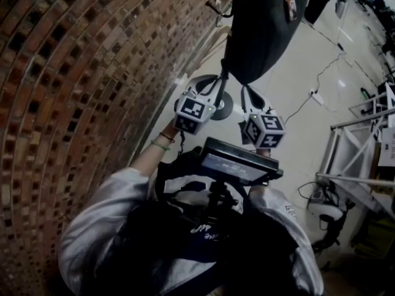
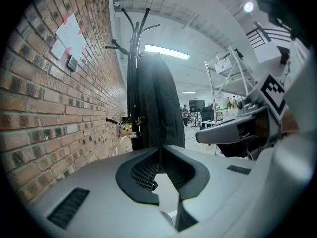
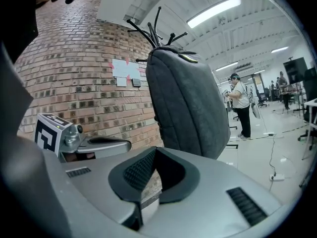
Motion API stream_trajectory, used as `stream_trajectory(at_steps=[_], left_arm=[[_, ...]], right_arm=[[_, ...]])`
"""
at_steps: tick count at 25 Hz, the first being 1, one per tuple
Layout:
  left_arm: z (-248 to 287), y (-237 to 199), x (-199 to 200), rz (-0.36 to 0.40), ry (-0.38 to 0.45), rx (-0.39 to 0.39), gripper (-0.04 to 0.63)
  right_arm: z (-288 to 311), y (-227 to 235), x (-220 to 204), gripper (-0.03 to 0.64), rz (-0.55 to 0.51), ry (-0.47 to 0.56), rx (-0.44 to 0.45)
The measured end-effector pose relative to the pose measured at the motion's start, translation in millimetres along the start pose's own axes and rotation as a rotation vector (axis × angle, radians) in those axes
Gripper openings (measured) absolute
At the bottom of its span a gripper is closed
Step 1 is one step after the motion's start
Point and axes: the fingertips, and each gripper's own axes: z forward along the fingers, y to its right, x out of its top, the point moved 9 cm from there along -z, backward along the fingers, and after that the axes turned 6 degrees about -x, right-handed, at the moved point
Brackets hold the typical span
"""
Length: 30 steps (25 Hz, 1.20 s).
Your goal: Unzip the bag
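The dark grey bag (image 1: pixel 262 29) hangs on a black coat stand (image 2: pixel 132 33) just beside the brick wall (image 1: pixel 80 73), clear of the pale floor (image 1: pixel 308 60). In the left gripper view a zipper runs down the side of the bag facing the camera, and its small pull (image 2: pixel 163 129) hangs low on that line. A small orange-edged patch (image 1: pixel 290 8) sits near the top of the bag in the head view.

Both claws point at the bag from below its lower end. The left gripper (image 2: pixel 161 148) has its jaws pressed together at the tips with nothing between them, and the zipper pull shows just above the tips, apart from them. The right gripper (image 3: pixel 155 150) is likewise pressed together and empty, aimed at the bag's broad grey side. The two grippers are held near each other, each visible in the other's view.

Sheets of paper (image 3: pixel 126 71) are pinned to the brick wall behind the stand. Farther off, a person (image 3: pixel 240 103) stands on the floor. A cable (image 1: pixel 321 73) trails across the floor to a power strip (image 1: pixel 316 97), near a metal frame (image 1: pixel 352 159).
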Motion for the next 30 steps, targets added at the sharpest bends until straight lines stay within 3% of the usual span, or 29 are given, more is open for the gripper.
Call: stream_trajectory(at_steps=[4, 7, 30], left_arm=[[-10.8, 7.4, 4.9, -0.066, -0.035, 0.004, 0.027], [-13.1, 6.8, -2.3, -0.029, -0.038, 0.023, 0.028], [-19.2, 8.4, -6.1, -0.032, -0.061, 0.037, 0.028]], right_arm=[[-3.9, -1.6, -2.4, -0.009, -0.012, -0.003, 0.018], [-7.5, -1.9, -2.9, -0.009, -0.021, -0.005, 0.026], [-2.2, -6.3, -3.7, -0.009, -0.039, -0.022, 0.056]])
